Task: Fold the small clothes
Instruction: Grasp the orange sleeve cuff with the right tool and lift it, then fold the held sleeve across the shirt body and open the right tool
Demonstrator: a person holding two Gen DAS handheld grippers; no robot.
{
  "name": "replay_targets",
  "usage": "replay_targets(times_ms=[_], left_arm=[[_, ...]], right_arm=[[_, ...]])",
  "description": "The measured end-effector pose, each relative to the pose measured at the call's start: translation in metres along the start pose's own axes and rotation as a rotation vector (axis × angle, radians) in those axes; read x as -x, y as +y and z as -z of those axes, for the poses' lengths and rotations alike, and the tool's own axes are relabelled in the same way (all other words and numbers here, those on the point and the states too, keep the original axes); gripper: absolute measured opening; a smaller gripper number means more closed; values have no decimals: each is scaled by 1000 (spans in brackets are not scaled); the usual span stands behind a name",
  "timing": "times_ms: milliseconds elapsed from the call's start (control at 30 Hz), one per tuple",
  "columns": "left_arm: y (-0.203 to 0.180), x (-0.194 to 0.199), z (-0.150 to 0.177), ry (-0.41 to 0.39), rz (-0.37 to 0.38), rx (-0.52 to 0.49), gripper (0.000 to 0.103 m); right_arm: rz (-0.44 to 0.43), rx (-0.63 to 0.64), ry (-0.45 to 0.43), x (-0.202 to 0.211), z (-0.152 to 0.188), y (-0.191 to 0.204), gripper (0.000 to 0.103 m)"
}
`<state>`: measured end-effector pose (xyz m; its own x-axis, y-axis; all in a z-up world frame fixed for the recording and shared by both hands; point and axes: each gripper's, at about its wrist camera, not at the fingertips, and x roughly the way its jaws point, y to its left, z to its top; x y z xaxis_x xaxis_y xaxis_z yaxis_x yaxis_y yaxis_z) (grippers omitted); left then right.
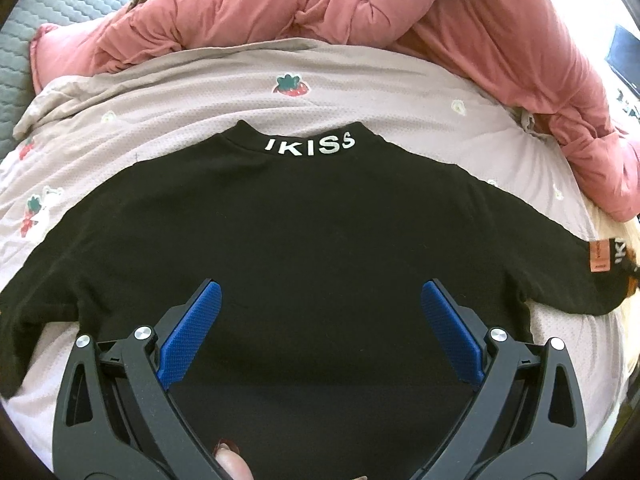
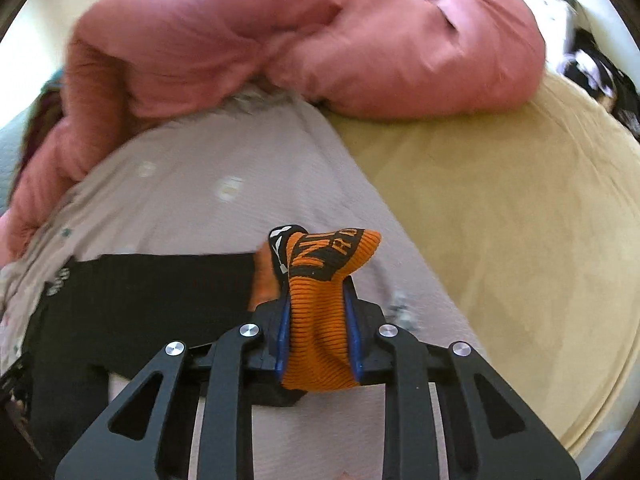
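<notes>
A black small shirt [image 1: 312, 220] lies flat on the bed, back up, its collar [image 1: 310, 146] printed "IKISS" at the far side. Both sleeves spread out sideways. My left gripper [image 1: 320, 286] hovers over the shirt's lower middle, open, blue pads wide apart and nothing between them. In the right wrist view my right gripper [image 2: 316, 292] is shut on the orange ribbed cuff [image 2: 320, 320] of the shirt's right sleeve [image 2: 140, 292]. The cuff bunches up between the pads and its black-lettered end sticks out past the fingertips.
The shirt rests on a pale strawberry-print sheet [image 1: 200, 96]. A bulky pink quilt [image 1: 320, 4] is heaped along the far side and right. A beige blanket [image 2: 500, 220] covers the bed to the right. A fingertip [image 1: 232, 464] shows at the bottom edge.
</notes>
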<state>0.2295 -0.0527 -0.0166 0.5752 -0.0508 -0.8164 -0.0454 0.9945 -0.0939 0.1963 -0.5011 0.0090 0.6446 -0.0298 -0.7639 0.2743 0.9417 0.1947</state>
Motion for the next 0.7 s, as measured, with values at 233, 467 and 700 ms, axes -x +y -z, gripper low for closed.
replay_targets(times_ms=[233, 467, 700], left_arm=[[19, 5, 0, -5, 9, 14, 94], [51, 10, 0, -4, 44, 84, 94], [81, 11, 11, -7, -57, 112, 94]], right_arm=[[-132, 81, -25, 28, -2, 84, 21], [-245, 148, 7, 24, 4, 180, 21], [-314, 207, 59, 9, 19, 259, 21]])
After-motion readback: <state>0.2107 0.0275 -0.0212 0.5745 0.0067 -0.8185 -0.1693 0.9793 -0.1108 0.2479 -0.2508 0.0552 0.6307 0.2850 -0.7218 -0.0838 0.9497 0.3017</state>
